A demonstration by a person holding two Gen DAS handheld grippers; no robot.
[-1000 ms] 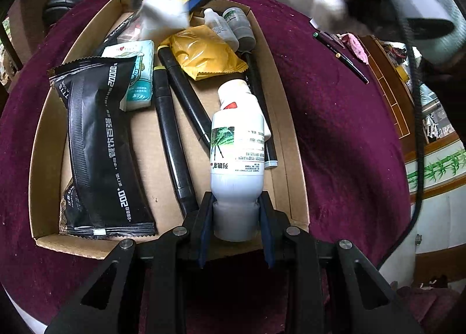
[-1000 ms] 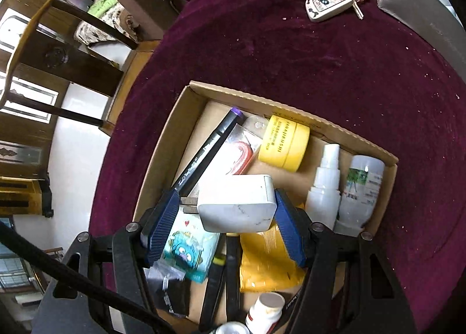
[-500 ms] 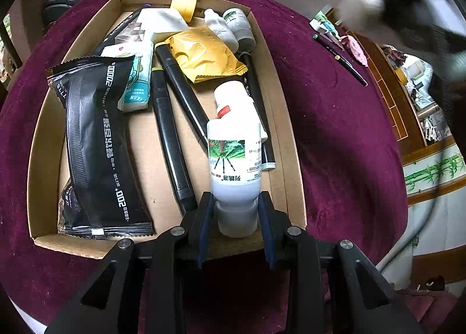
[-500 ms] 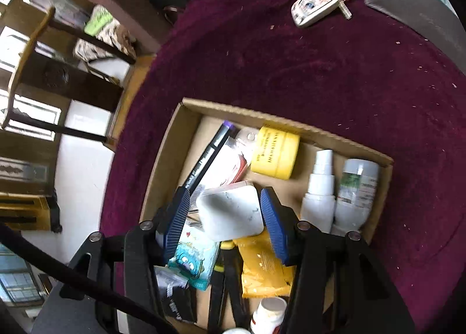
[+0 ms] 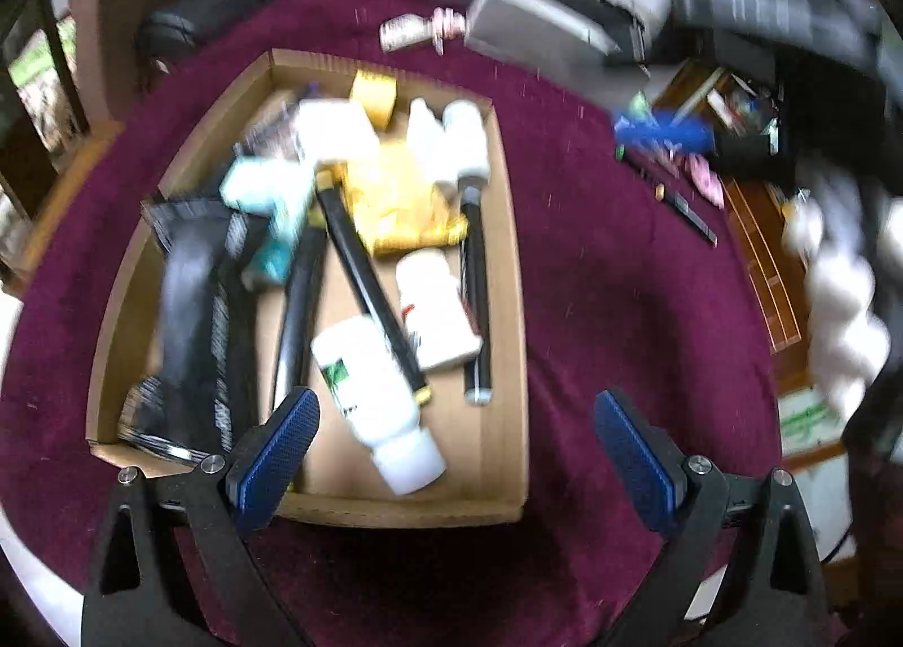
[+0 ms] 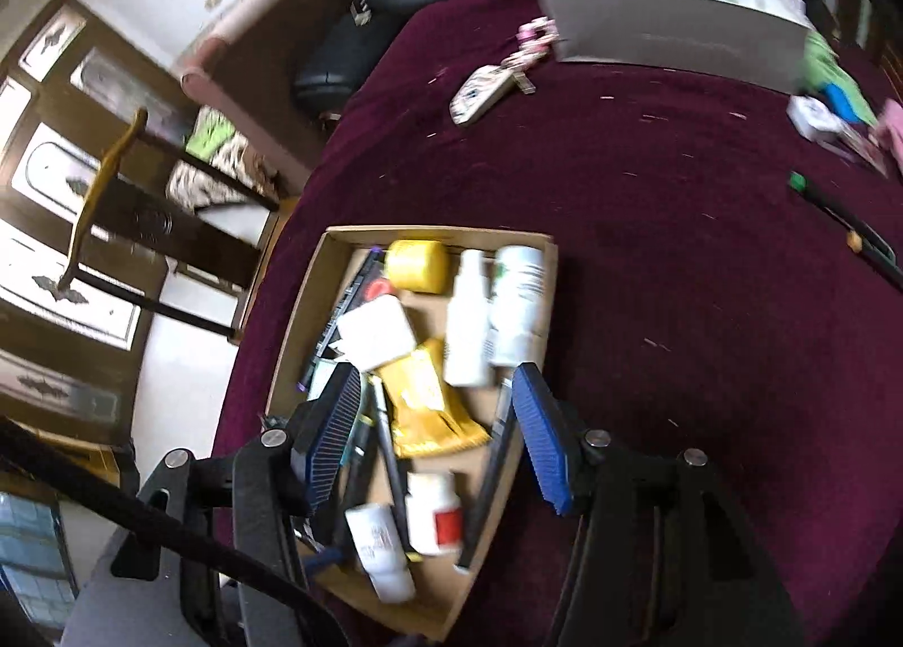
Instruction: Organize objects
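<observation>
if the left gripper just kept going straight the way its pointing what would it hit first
Probably the white bottle lying in the cardboard box, or the box floor beside it. The left gripper, whose jaws have just been opening, holds nothing. The view is blurred, so depth is uncertain.

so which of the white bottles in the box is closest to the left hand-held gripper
The white bottle with the green label, lying tilted just ahead of the left hand-held gripper; the other white bottles lie farther back.
</observation>
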